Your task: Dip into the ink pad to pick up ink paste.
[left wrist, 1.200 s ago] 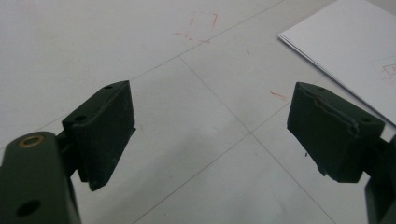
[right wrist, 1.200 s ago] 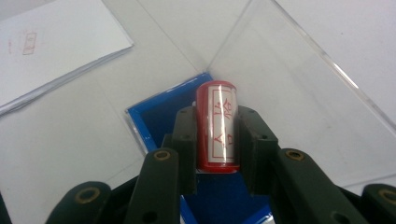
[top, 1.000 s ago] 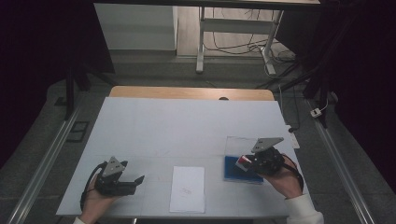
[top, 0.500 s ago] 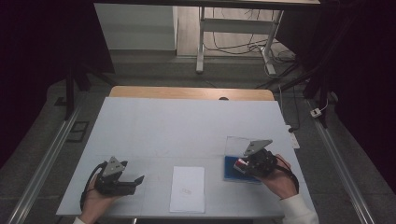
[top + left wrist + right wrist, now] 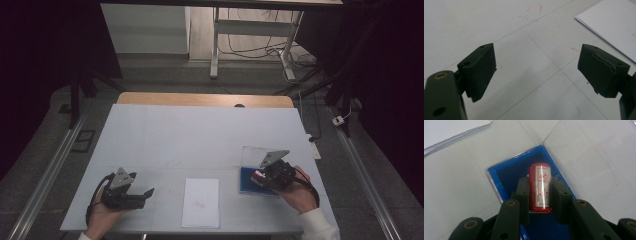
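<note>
White table (image 5: 200, 135): right gripper (image 5: 540, 195) clamps red stamp (image 5: 540, 187), label characters unreadable.

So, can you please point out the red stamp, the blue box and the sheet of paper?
red stamp (image 5: 540, 188), right gripper view, on its white label.
blue box (image 5: 506, 173), right gripper view, on its blue inside floor.
sheet of paper (image 5: 201, 202), high view, on its middle.
</note>
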A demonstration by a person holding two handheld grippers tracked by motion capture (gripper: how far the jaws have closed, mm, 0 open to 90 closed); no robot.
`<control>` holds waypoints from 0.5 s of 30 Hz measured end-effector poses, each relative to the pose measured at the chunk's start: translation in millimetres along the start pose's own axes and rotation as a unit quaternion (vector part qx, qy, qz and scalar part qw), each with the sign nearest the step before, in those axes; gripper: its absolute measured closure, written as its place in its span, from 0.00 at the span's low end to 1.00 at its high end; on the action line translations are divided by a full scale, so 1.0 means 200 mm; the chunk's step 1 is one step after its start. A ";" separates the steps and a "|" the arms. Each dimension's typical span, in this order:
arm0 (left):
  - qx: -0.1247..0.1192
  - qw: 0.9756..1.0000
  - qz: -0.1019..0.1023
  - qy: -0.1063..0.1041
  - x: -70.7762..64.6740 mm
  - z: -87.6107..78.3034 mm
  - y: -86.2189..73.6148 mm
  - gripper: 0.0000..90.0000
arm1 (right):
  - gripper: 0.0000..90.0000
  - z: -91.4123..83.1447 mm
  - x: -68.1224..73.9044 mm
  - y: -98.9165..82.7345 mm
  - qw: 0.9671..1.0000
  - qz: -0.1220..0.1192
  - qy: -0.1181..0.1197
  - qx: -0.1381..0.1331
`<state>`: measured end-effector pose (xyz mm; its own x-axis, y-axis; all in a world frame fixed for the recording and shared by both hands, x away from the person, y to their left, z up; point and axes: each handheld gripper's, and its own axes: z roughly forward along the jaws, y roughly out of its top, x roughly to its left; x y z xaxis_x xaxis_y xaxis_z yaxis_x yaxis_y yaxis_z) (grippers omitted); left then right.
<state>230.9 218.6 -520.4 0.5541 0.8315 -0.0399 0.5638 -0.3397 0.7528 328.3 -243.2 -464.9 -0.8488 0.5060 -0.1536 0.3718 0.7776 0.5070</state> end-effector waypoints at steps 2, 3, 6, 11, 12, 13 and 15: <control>0.000 1.000 0.000 0.000 0.00 0.00 0.00 0.17 | 0.78 0.00 0.00 0.00 1.000 0.003 0.002 0.000; 0.000 1.000 0.000 0.000 0.00 0.00 0.00 0.17 | 0.78 0.00 0.00 0.00 1.000 0.004 0.003 0.001; 0.000 1.000 0.000 0.000 0.00 0.00 0.00 0.17 | 0.78 0.00 0.00 0.00 1.000 0.006 0.002 0.004; 0.000 1.000 0.000 0.000 0.00 0.00 0.00 0.17 | 0.78 0.01 0.01 0.01 1.000 -0.001 -0.001 0.012; 0.000 1.000 -0.001 -0.001 0.00 0.00 0.00 0.17 | 0.78 0.01 0.01 0.01 1.000 0.001 -0.003 0.013; 0.000 1.000 0.000 -0.002 0.00 0.00 0.00 0.17 | 0.78 0.01 0.01 0.02 1.000 0.000 -0.003 0.017; 0.001 1.000 0.000 -0.001 0.00 0.00 0.00 0.17 | 0.78 0.02 0.01 0.02 1.000 0.001 -0.004 0.023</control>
<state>230.6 218.4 -520.1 0.5553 0.8307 -0.0405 0.5654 -0.3413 0.7509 329.3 -237.6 -465.6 -0.8452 0.5098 -0.1603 0.3902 0.7936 0.4669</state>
